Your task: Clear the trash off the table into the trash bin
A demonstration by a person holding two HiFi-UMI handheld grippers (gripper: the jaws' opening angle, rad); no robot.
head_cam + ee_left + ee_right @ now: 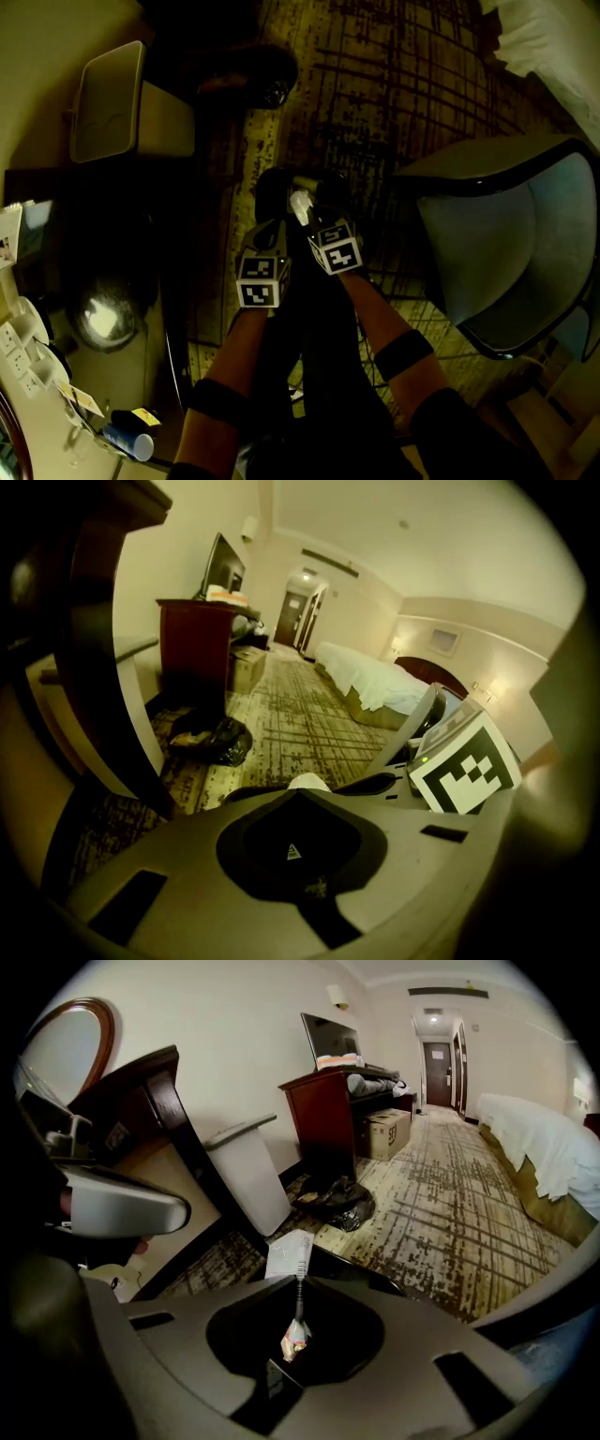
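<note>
Both grippers hang low over the patterned carpet, side by side in the head view. My right gripper [321, 190] [298, 1286] is shut on a scrap of trash: a white paper slip [289, 1254] [300, 205] sticks out past its tips, with a crumpled wrapper end [293, 1337] behind the pads. My left gripper [271, 186] [301, 795] is shut. A white bit [307, 782] shows just past its tips; whether it is held I cannot tell. The white lidded trash bin [117, 101] [247, 1174] stands ahead to the left, beside the dark table.
A black plastic bag [251, 75] [336, 1206] [210, 735] lies on the carpet beyond the bin. A grey chair [506, 246] stands close on the right. The table edge [37, 394] with a bottle and papers is at lower left. A bed [539, 1138] lies far right.
</note>
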